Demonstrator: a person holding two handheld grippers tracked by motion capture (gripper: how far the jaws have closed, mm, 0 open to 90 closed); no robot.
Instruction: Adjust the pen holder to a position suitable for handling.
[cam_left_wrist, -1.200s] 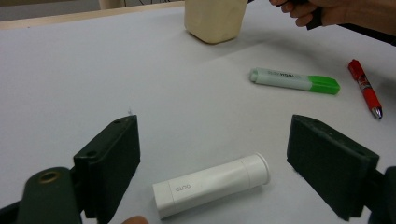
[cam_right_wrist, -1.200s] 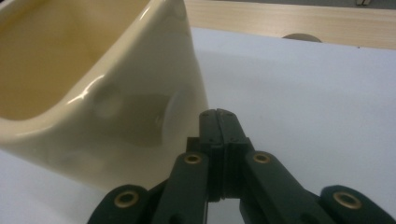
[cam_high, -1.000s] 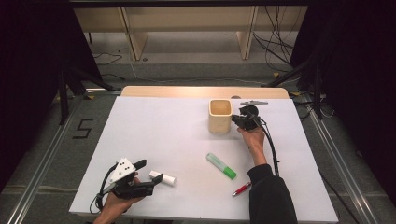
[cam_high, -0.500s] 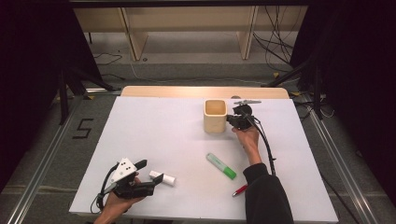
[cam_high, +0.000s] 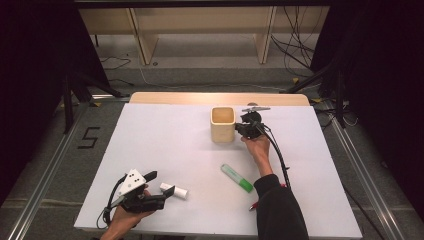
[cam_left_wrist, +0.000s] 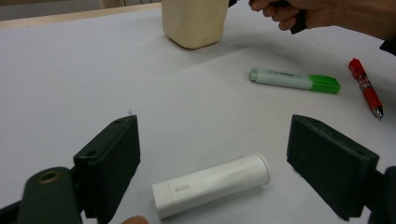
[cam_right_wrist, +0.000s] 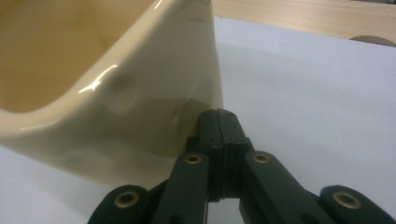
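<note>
A white glue stick (cam_left_wrist: 212, 184) lies on the white table between the wide-open jaws of my left gripper (cam_left_wrist: 219, 156), touching neither. From above, that left gripper (cam_high: 160, 185) is near the front left edge, with the glue stick (cam_high: 175, 191) at its tips. My right gripper (cam_right_wrist: 219, 119) is shut with nothing in it, its tips pressed against the side wall of a cream square cup (cam_right_wrist: 116, 93). In the high view the right gripper (cam_high: 240, 129) is at the right side of the cup (cam_high: 222, 125).
A green highlighter (cam_high: 237, 178) lies in front of the cup, and a red pen (cam_high: 254, 204) pokes out beside the right sleeve. Both also lie beyond the left jaws: highlighter (cam_left_wrist: 294, 80), pen (cam_left_wrist: 366, 88). A wooden strip (cam_high: 220, 98) edges the table's far side.
The cup and the shut right gripper against it have slid a little to the left across the table. The left gripper and glue stick have stayed put.
</note>
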